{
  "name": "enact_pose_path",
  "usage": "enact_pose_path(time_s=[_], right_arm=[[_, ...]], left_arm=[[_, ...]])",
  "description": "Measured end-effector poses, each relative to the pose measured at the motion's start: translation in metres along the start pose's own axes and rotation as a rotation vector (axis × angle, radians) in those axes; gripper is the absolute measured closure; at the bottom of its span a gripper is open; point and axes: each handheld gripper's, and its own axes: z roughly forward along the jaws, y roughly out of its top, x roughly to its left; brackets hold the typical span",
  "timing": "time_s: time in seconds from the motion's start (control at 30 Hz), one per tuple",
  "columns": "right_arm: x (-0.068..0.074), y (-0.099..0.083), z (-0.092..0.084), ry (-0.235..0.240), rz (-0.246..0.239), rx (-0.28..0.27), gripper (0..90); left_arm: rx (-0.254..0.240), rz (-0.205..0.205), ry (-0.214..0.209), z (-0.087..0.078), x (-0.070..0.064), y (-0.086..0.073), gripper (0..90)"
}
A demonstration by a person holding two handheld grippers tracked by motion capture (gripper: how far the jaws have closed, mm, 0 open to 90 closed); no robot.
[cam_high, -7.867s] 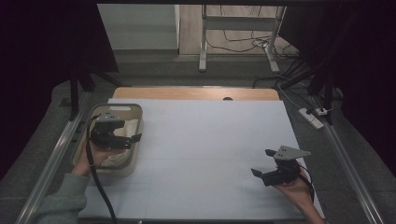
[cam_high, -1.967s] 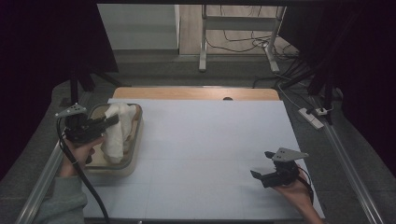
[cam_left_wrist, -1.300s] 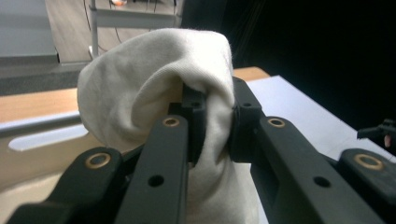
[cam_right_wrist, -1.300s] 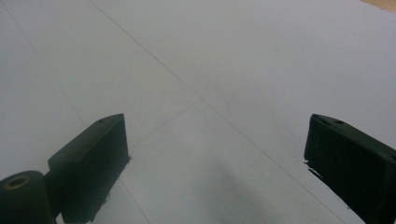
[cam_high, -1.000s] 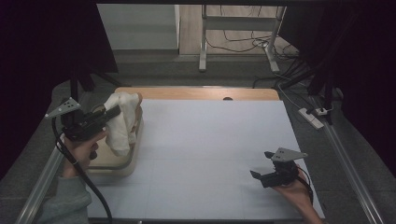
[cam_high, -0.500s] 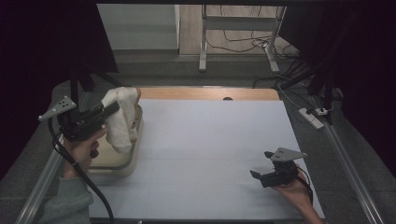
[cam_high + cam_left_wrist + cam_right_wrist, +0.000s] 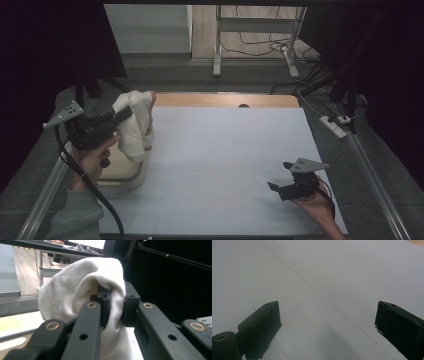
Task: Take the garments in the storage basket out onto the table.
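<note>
Between left hand-held gripper [image 7: 113,307] jaws, white cloth [image 7: 75,290]

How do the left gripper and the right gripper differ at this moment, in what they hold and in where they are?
The left gripper is shut on a white cloth; the right gripper is open, with nothing between its jaws. The left gripper is raised above the tray at the table's left; the right gripper rests low on the white table at its right. Both are black and hand-held.

Towel [image 7: 134,125] above bin [image 7: 122,172] at table [image 7: 225,165] left edge; right tool [image 7: 285,186] opposite, front right.
</note>
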Motion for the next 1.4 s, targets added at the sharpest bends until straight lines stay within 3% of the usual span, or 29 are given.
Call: enact_pose_path(time_s=[0.53,1.4], right_arm=[[0.0,0.0,0.0,-0.002,-0.001,0.006,6.0],[-0.001,-0.001,0.001,-0.009,0.002,0.013,6.0]], left_arm=[[-0.007,0.02,-0.04,0.015,-0.013,0.005,79.1],[0.039,0.051,-0.136,0.046,-0.037,0.002,79.1]])
